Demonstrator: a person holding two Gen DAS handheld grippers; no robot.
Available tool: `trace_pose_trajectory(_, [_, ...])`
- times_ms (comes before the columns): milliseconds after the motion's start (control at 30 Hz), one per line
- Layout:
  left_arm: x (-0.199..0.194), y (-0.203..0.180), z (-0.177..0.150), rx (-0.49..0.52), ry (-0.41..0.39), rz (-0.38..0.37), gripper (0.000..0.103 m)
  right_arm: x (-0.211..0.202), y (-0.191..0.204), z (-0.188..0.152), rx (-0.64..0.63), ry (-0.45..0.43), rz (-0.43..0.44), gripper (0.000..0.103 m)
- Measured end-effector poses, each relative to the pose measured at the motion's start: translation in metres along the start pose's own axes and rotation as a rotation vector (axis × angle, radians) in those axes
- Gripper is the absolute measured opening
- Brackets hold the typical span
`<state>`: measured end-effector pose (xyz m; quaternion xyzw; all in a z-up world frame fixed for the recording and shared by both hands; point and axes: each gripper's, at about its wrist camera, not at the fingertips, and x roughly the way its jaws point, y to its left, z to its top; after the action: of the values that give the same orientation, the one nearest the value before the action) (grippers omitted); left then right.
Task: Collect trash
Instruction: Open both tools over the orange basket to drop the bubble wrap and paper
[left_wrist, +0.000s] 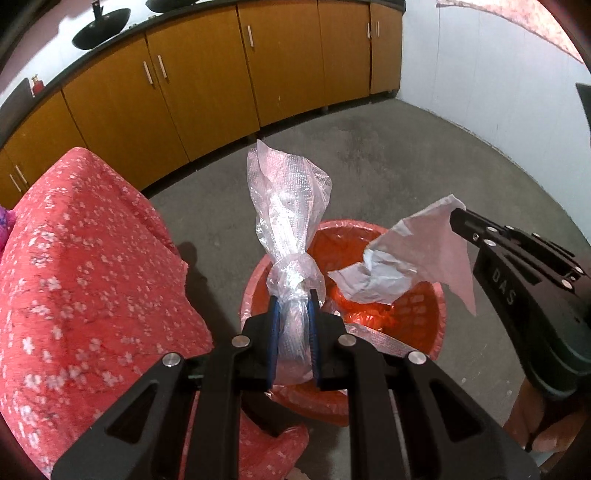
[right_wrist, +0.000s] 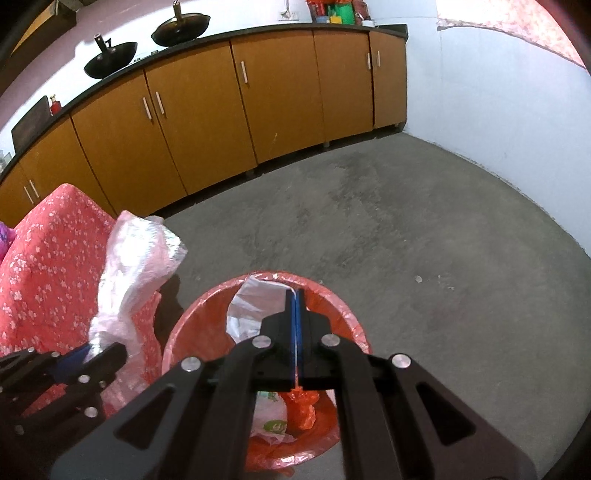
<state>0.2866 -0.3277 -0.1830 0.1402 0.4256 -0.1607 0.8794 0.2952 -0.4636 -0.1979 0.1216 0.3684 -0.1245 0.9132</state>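
Observation:
My left gripper (left_wrist: 293, 299) is shut on a twisted clear bubble-wrap bag (left_wrist: 288, 206) that sticks up from its blue pads, above the near rim of an orange-lined bin (left_wrist: 432, 317). In the right wrist view that same bag (right_wrist: 136, 254) and the left gripper (right_wrist: 98, 349) sit left of the bin (right_wrist: 207, 317). My right gripper (right_wrist: 295, 291) is shut on a thin white plastic wrapper (right_wrist: 251, 299), holding it over the bin's mouth. In the left wrist view the wrapper (left_wrist: 417, 254) hangs from the right gripper (left_wrist: 456, 218). Orange and white trash (right_wrist: 291, 406) lies inside the bin.
A red floral cloth (left_wrist: 74, 266) covers furniture on the left, close to the bin. Orange cabinets (right_wrist: 236, 107) under a dark counter with two woks (right_wrist: 110, 62) line the back. Grey concrete floor (right_wrist: 424, 221) stretches right to a white wall (left_wrist: 480, 74).

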Motion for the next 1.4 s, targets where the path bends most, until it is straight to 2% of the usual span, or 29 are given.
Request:
trace_pose_trajectory(367, [0.021, -0.005, 0.001, 0.018, 0.026, 0.003, 0.016, 0.009, -0.004, -0.001, 0.004, 0.029, 0.031, 0.002])
trace_pose_trajectory(433, [0.023, -0.004, 0.001, 0.019, 0.02, 0.003, 0.024, 0.01, -0.004, -0.001, 0.007, 0.036, 0.044, 0.006])
trace_pose_trajectory(567, [0.021, -0.004, 0.002, 0.011, 0.007, 0.001, 0.036, 0.009, -0.002, -0.002, 0.007, 0.035, 0.049, 0.006])
trace_pose_trajectory(800, [0.015, 0.002, 0.003, -0.025, -0.004, -0.002, 0.037, 0.001, -0.008, -0.003, 0.026, 0.025, 0.043, 0.012])
trace_pose_trajectory(900, [0.003, 0.011, 0.006, -0.061, -0.021, -0.006, 0.037, -0.005, -0.01, -0.004, 0.027, 0.014, 0.027, 0.021])
trace_pose_trajectory(1033, [-0.024, 0.031, 0.01, -0.109, -0.069, -0.024, 0.038, -0.017, -0.006, 0.0, 0.014, -0.01, 0.018, 0.033])
trace_pose_trajectory(1200, [-0.065, 0.076, 0.009, -0.193, -0.126, -0.048, 0.042, -0.042, 0.016, 0.017, -0.008, -0.053, 0.043, 0.044])
trace_pose_trajectory(1300, [-0.098, 0.119, 0.0, -0.249, -0.173, -0.046, 0.052, -0.062, 0.043, 0.029, -0.053, -0.096, 0.074, 0.054])
trace_pose_trajectory(1400, [-0.124, 0.159, -0.011, -0.279, -0.213, -0.001, 0.059, -0.081, 0.079, 0.042, -0.1, -0.127, 0.121, 0.058])
